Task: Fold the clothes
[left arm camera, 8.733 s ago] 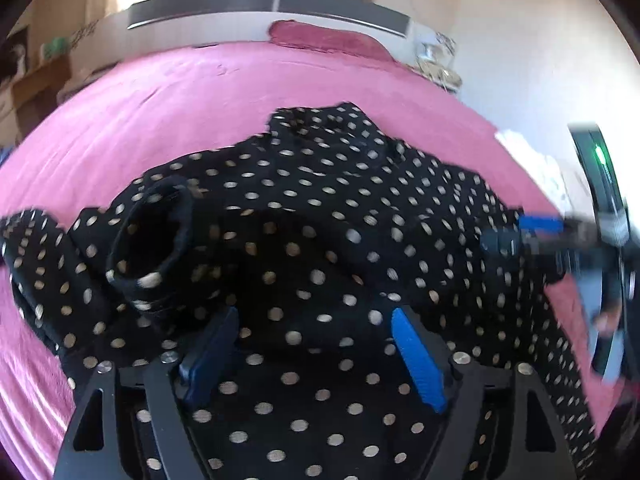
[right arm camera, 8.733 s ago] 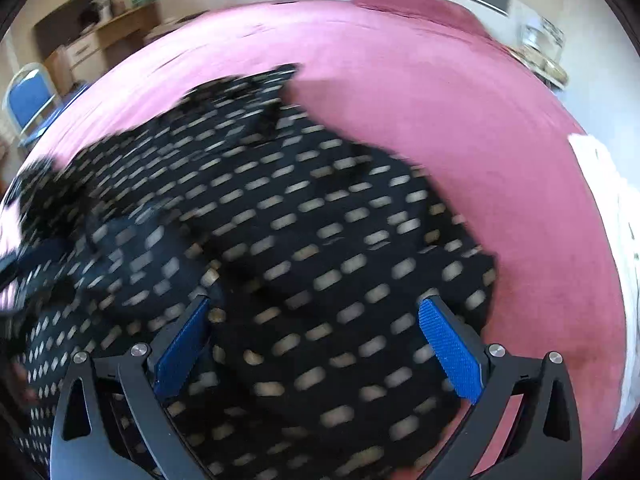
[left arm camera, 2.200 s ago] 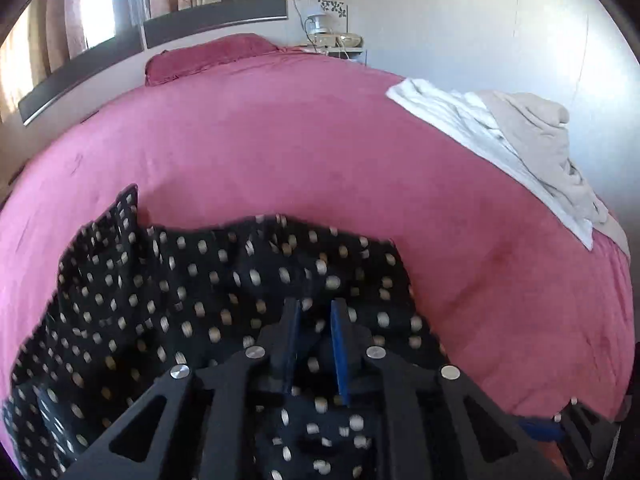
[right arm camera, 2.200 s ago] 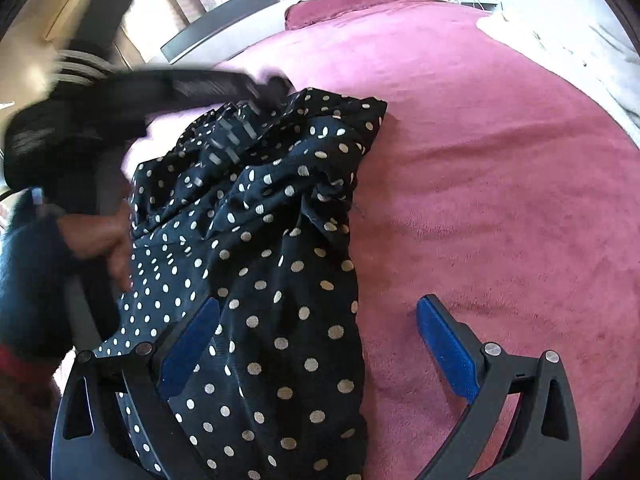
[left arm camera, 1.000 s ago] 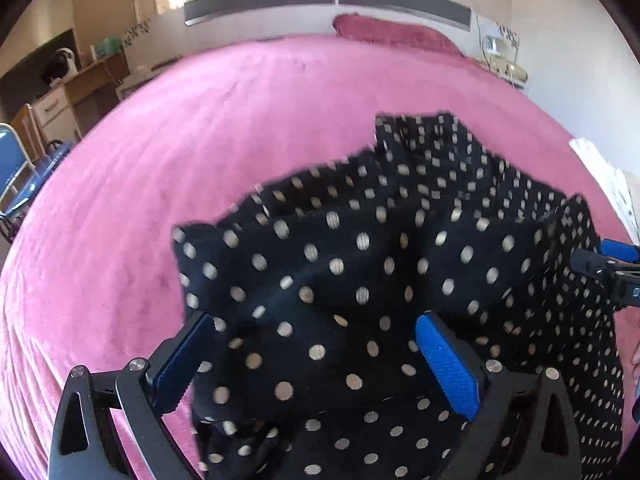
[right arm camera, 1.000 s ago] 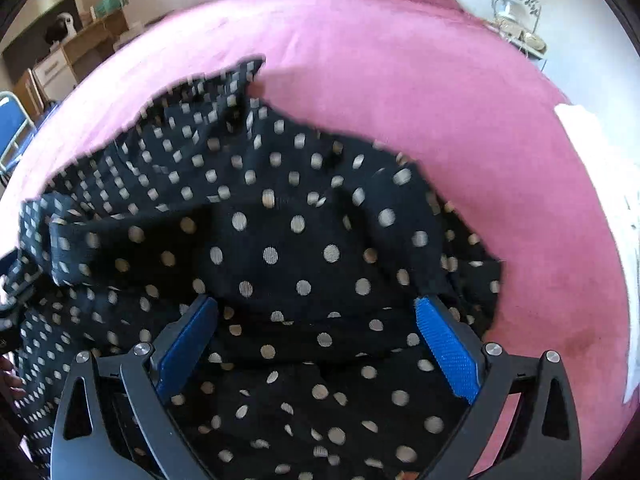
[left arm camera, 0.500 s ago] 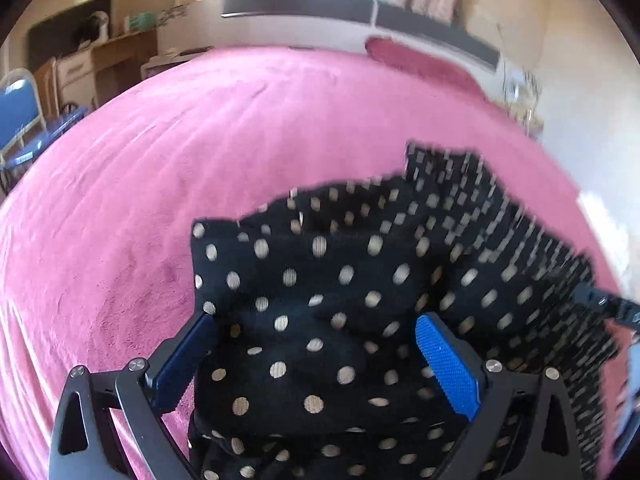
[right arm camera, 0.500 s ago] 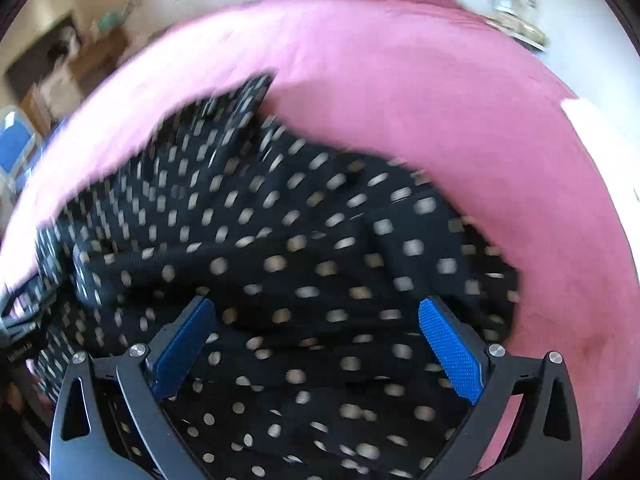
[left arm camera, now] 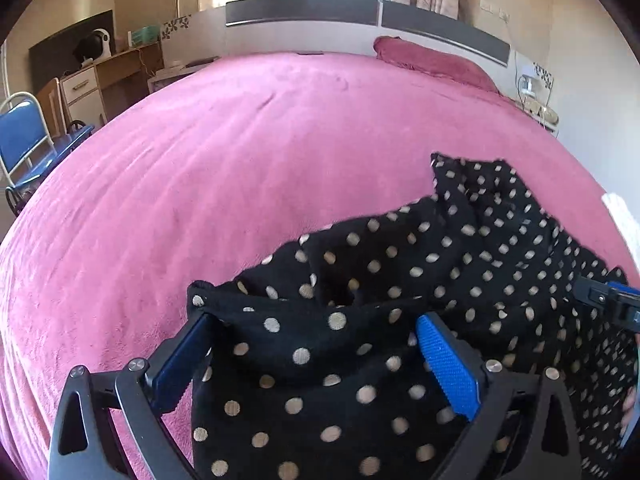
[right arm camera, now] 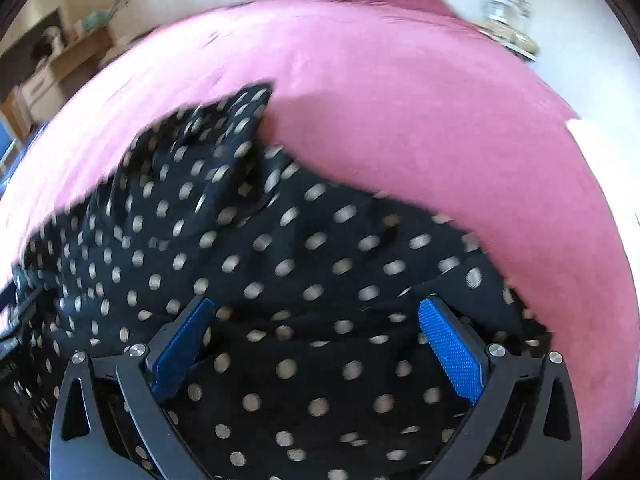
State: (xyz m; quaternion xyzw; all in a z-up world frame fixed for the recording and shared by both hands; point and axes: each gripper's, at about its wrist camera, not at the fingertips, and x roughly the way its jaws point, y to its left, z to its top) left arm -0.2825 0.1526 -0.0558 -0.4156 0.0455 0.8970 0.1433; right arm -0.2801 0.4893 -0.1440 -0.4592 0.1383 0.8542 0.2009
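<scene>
Polka-dot garment (left arm camera: 400, 320) bunched on bed (left arm camera: 240, 160), long axis L-R.

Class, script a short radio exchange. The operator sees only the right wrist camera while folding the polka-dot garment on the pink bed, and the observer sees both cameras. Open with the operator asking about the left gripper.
Operator: Is the left gripper open or shut?
Observer: Open. The left gripper has its fingers spread, with a thick fold of the polka-dot garment lying between them.
Operator: What lies to the left of that fold?
Observer: Only bare pink bed cover. The garment's edge ends at the gripper's left finger.
</scene>
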